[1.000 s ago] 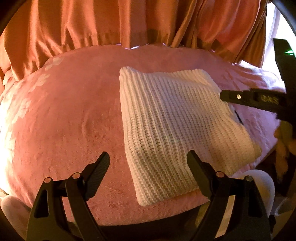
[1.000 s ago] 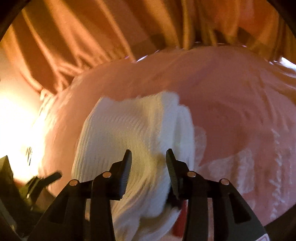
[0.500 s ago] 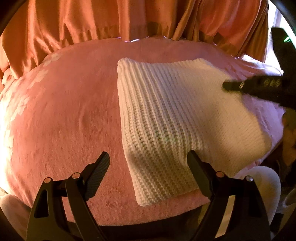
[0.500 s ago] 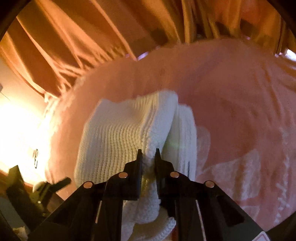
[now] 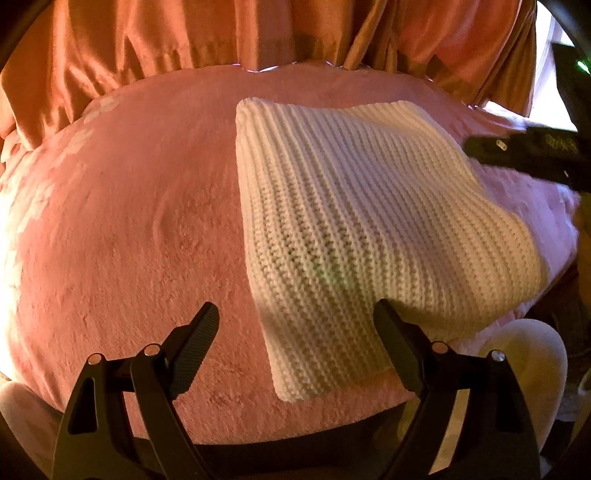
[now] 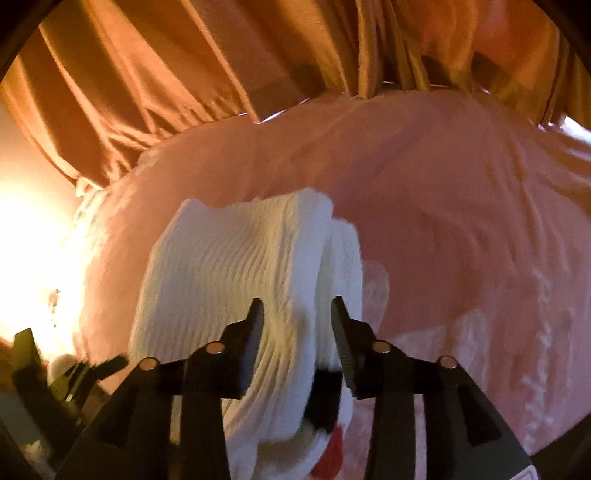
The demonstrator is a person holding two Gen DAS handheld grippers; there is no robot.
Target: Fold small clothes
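Observation:
A white ribbed knit garment point(image 5: 362, 229) lies folded flat on a pink plush blanket point(image 5: 129, 229). My left gripper point(image 5: 295, 328) is open just above the garment's near edge, its right finger over the cloth and its left finger over the blanket. In the right wrist view the garment point(image 6: 229, 280) shows from its right side, with the folded layers bulging up. My right gripper point(image 6: 297, 325) is open, its jaws standing on either side of the raised fold without pinching it. The right gripper also shows in the left wrist view point(image 5: 524, 155) at the garment's right edge.
Orange curtains point(image 5: 258, 33) hang behind the blanket. A white rounded object point(image 5: 532, 354) sits off the blanket's near right edge. A red and black patch point(image 6: 328, 443) shows under the garment's near end. Bright light glares at the left point(image 6: 33, 236).
My right gripper closed on the garment's fold half a second ago and has now opened, letting the cloth go. My left gripper has stayed open and edged slightly closer.

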